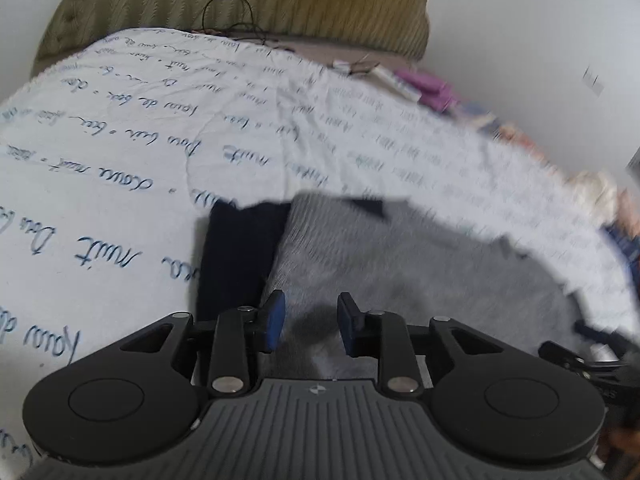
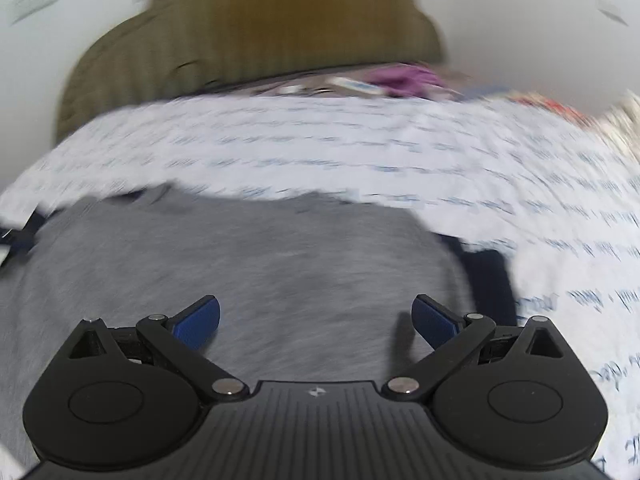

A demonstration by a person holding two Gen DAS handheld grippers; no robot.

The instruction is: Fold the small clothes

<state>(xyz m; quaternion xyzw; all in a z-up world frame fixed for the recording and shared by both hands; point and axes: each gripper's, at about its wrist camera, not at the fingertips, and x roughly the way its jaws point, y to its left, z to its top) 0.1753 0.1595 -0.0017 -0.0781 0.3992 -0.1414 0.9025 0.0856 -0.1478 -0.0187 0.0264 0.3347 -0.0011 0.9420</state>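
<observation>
Over a bed sheet printed with blue handwriting, a grey garment lies spread flat, and both grippers hang above it, tilted downward toward the cloth. On the left of the garment a dark navy sleeve lies flat against the sheet; the left gripper hovers just inside it, its blue-padded fingers standing a narrow gap apart with nothing between them, only grey cloth and a shadow below. At the right edge of that view part of the other black tool shows, blurred. Seen from the right wrist, the right gripper is spread wide, empty, over the garment's middle, with a second dark sleeve off to its right. Beyond the sheet an olive ribbed cushion leans against a pale wall. Both views are smeared.
</observation>
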